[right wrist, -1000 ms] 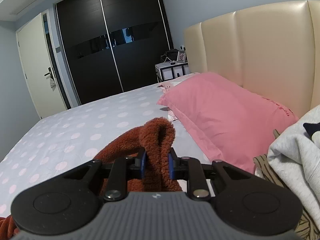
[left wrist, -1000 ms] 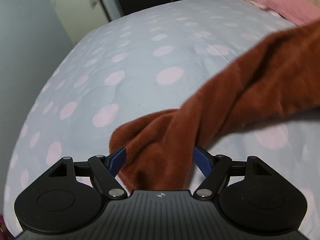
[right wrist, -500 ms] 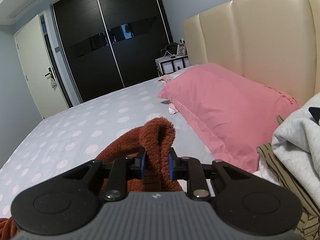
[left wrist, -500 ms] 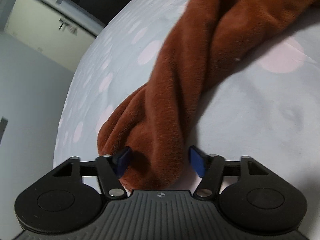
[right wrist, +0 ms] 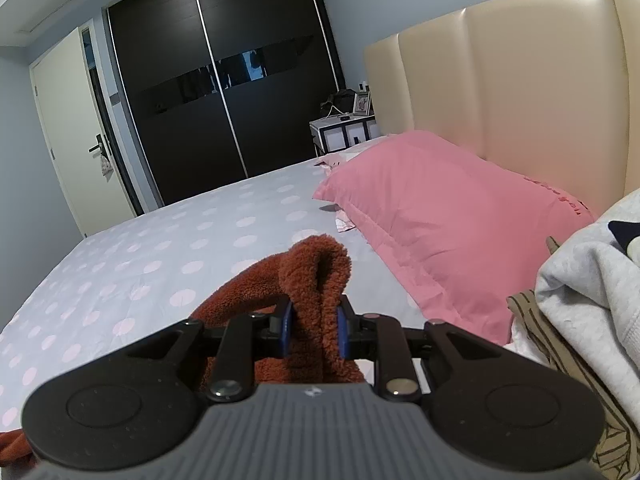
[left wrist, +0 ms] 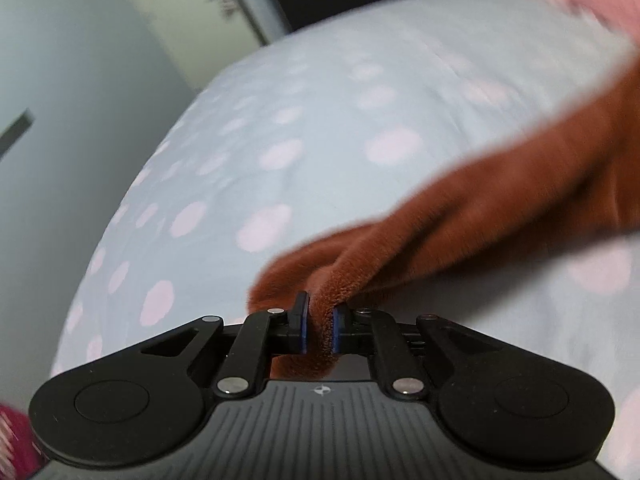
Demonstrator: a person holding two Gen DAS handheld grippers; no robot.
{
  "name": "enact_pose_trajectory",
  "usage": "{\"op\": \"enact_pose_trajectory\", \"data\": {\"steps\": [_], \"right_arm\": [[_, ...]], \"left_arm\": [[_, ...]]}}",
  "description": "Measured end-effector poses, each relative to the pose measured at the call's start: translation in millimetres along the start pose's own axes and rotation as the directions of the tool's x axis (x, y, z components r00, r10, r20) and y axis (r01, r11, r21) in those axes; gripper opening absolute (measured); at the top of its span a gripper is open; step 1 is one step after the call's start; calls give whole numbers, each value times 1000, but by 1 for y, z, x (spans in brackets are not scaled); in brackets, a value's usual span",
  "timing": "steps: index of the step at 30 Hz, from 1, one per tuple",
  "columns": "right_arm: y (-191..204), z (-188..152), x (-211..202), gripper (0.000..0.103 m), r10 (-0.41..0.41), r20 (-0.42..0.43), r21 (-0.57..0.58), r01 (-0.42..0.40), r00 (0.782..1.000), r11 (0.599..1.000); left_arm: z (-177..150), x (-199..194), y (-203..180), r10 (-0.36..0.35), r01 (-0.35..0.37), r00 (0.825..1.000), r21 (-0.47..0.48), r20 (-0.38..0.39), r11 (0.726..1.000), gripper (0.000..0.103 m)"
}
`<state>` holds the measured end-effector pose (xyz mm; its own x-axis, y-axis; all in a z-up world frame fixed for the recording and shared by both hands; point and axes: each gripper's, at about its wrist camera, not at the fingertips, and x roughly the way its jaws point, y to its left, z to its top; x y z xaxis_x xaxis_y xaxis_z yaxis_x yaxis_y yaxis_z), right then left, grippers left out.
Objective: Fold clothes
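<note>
A rust-brown fleece garment (left wrist: 500,208) stretches across the pale blue polka-dot bed (left wrist: 300,140) toward the upper right in the left wrist view. My left gripper (left wrist: 319,326) is shut on one bunched end of it, the cloth pinched between the blue pads. In the right wrist view my right gripper (right wrist: 312,330) is shut on another bunched end of the same brown garment (right wrist: 316,276), which stands up in a fold above the jaws. The stretch of cloth between the two grippers is mostly hidden.
A pink pillow (right wrist: 452,216) lies against the cream headboard (right wrist: 520,80) on the right. A grey sweatshirt (right wrist: 592,288) and tan clothes are piled at the right edge. A dark sliding wardrobe (right wrist: 224,92), a door and a nightstand (right wrist: 344,128) stand beyond the bed.
My left gripper has closed on the brown garment's end; it was open around it before. The left view swung and blurred. The right gripper kept its grip and barely moved.
</note>
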<state>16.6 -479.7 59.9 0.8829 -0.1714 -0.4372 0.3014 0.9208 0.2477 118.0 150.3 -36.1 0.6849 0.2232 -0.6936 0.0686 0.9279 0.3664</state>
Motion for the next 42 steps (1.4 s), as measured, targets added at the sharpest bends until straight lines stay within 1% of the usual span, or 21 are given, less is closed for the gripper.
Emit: {"op": "enact_pose_trajectory", "data": {"steps": [3, 7, 10, 14, 17, 19, 22, 25, 29, 31, 35, 36, 38, 39, 40, 41, 42], "right_arm": [[-2, 0, -3, 25, -9, 7, 9, 9, 1000, 1000], [-5, 2, -8, 25, -32, 26, 40, 31, 999, 999], [-7, 3, -10, 25, -56, 39, 57, 54, 998, 997], [-10, 5, 0, 25, -92, 41, 76, 89, 995, 993], [-6, 8, 17, 25, -118, 35, 51, 117, 992, 992], [-2, 12, 32, 25, -135, 35, 29, 134, 990, 991], [8, 15, 64, 25, -162, 10, -44, 163, 987, 986], [14, 14, 104, 25, -192, -28, -110, 188, 981, 976], [12, 10, 158, 25, -234, -81, -158, 220, 969, 963], [10, 9, 184, 25, -258, -102, -170, 238, 961, 956], [10, -1, 229, 25, -316, -138, -210, 284, 939, 936], [9, -5, 238, 26, -326, -147, -217, 291, 934, 932], [8, -10, 252, 30, -344, -160, -224, 306, 925, 925], [8, -13, 257, 39, -353, -162, -226, 313, 922, 922], [8, -15, 259, 53, -363, -156, -226, 325, 918, 918], [7, -16, 260, 59, -375, -146, -224, 338, 916, 914], [6, -16, 260, 64, -380, -140, -221, 346, 914, 912]], "left_arm": [[12, -22, 27, -4, 7, 999, -88, 32, 996, 8], [31, -54, 59, -9, 20, 998, -153, 68, 988, 8], [49, -70, 81, -14, 31, 996, -187, 87, 982, 8], [80, -66, 93, -1, 18, 996, -179, 91, 984, 7], [104, -46, 92, -1, 15, 997, -180, 75, 984, 7], [121, -25, 84, 4, 4, 999, -164, 47, 986, 7], [142, 12, 67, 14, -14, 1000, -121, -5, 993, 7], [156, 51, 51, 22, -27, 998, -82, -57, 996, 7], [168, 101, 31, 26, -33, 992, -55, -120, 998, 7], [171, 122, 20, 17, -26, 989, -58, -145, 998, 7], [175, 152, 0, 2, -10, 990, -61, -142, 998, 10], [175, 157, -3, -3, -6, 989, -62, -145, 998, 13], [175, 161, -7, -17, 8, 990, -68, -139, 998, 16], [174, 161, -8, -20, 11, 990, -68, -137, 998, 20], [173, 162, -9, -22, 13, 991, -68, -135, 998, 23], [172, 163, -9, -23, 14, 991, -67, -135, 998, 25], [171, 162, -8, -23, 14, 990, -67, -137, 998, 29]]}}
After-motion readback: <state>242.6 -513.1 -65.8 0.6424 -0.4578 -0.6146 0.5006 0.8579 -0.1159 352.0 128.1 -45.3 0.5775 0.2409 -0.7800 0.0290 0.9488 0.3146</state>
